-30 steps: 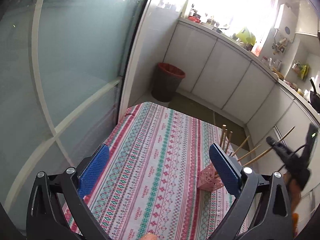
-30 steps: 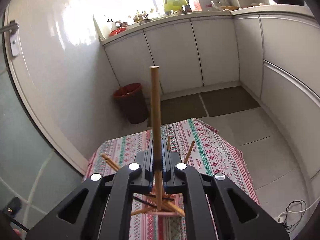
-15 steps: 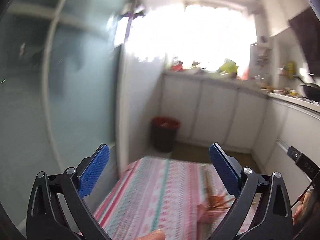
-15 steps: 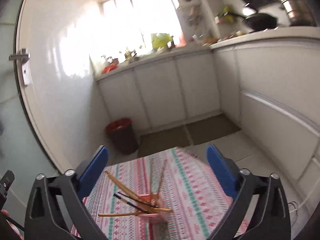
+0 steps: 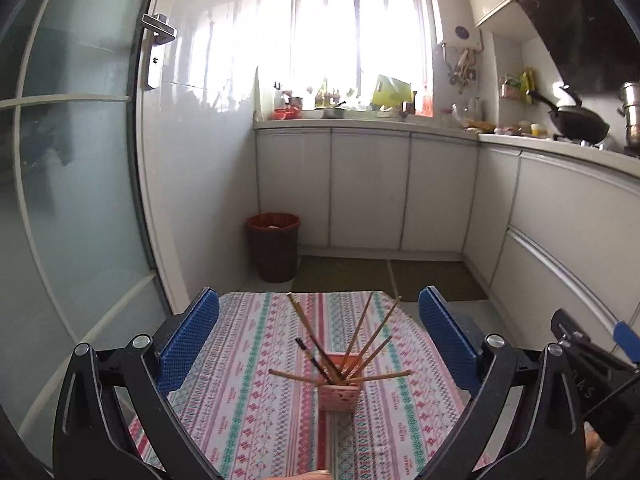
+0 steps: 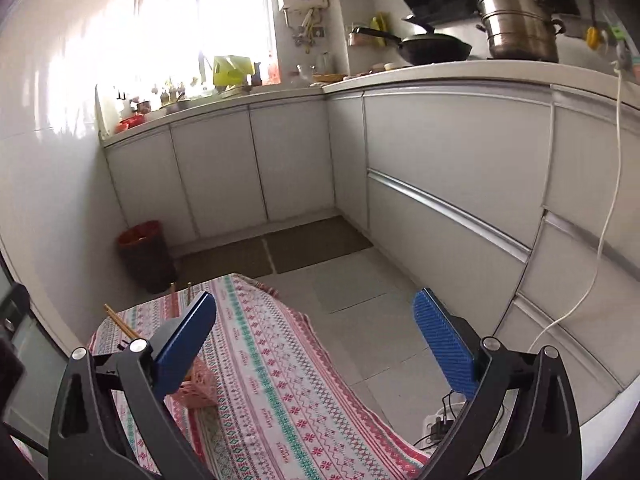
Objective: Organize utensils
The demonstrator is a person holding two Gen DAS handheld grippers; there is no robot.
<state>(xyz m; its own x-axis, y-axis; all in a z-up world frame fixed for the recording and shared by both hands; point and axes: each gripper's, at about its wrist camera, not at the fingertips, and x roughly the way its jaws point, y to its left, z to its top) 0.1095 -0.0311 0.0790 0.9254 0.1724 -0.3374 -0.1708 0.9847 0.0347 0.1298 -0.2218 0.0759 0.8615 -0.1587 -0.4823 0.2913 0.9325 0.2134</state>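
A pink lattice holder (image 5: 339,394) stands on the striped tablecloth (image 5: 248,400), with several wooden chopsticks (image 5: 362,340) and a dark one fanning out of it. My left gripper (image 5: 319,300) is open and empty, held back from the holder and above it. My right gripper (image 6: 315,300) is also wide open with nothing between its blue pads (image 6: 440,340). In the right wrist view the holder (image 6: 200,384) sits low on the left, half hidden behind the left finger, and chopstick tips (image 6: 120,322) poke out beyond it.
The small table (image 6: 280,360) ends near the white floor tiles on the right. A red-rimmed bin (image 5: 273,246) stands by the wall beyond it. White cabinets (image 5: 368,188) line the back and right. A frosted glass door (image 5: 72,184) is on the left. A cable and plug strip (image 6: 440,424) lie on the floor.
The right gripper opened and let go of the chopstick, which now stands in the holder. Both grippers pulled back and up from the table, and the left one swung to face the holder.
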